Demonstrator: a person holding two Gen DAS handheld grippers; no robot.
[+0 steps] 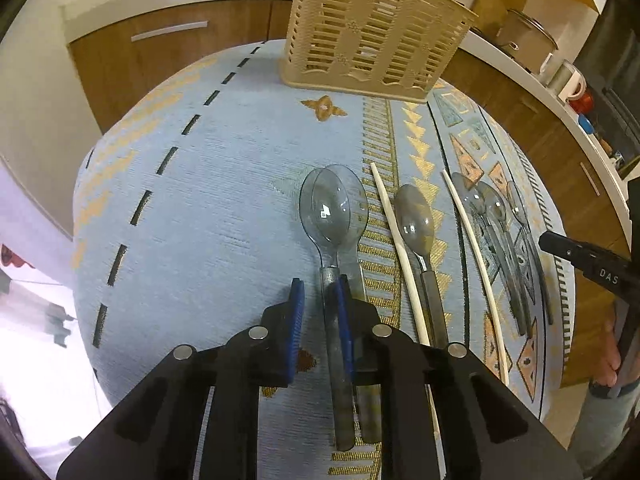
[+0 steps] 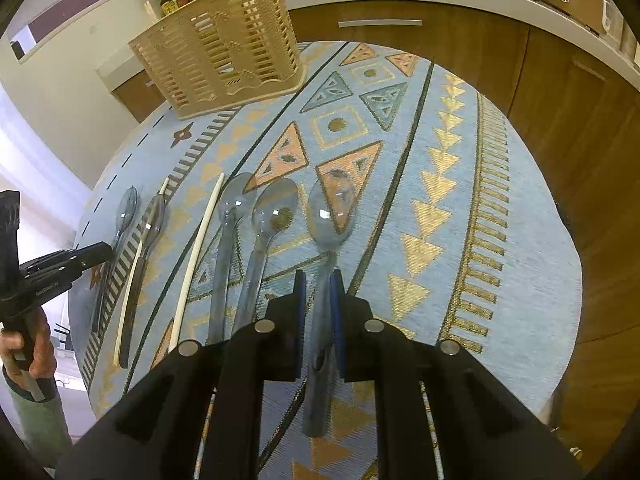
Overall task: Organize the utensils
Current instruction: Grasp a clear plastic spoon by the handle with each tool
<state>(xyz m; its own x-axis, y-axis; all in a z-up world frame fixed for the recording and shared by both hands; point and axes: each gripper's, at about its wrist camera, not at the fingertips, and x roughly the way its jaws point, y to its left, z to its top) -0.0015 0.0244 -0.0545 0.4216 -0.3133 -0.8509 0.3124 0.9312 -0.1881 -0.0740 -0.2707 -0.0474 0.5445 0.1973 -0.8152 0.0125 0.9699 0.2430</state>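
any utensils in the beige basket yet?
No: through the slats the beige basket looks empty, and the spoons and chopsticks lie on the cloth.

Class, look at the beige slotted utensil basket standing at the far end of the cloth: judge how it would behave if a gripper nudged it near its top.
The basket looks like thin slotted plastic, so probably light. It stands tall on a narrow base, so it may tip. The woven cloth might resist sliding.

Left gripper (image 1: pixel 320 300): angled steeply down, blue pads slightly apart, spoon handle against right pad. Right gripper (image 2: pixel 320 292): angled steeply down, pads pinching spoon handle. Hand (image 2: pixel 30 354) wraps left gripper's grip.
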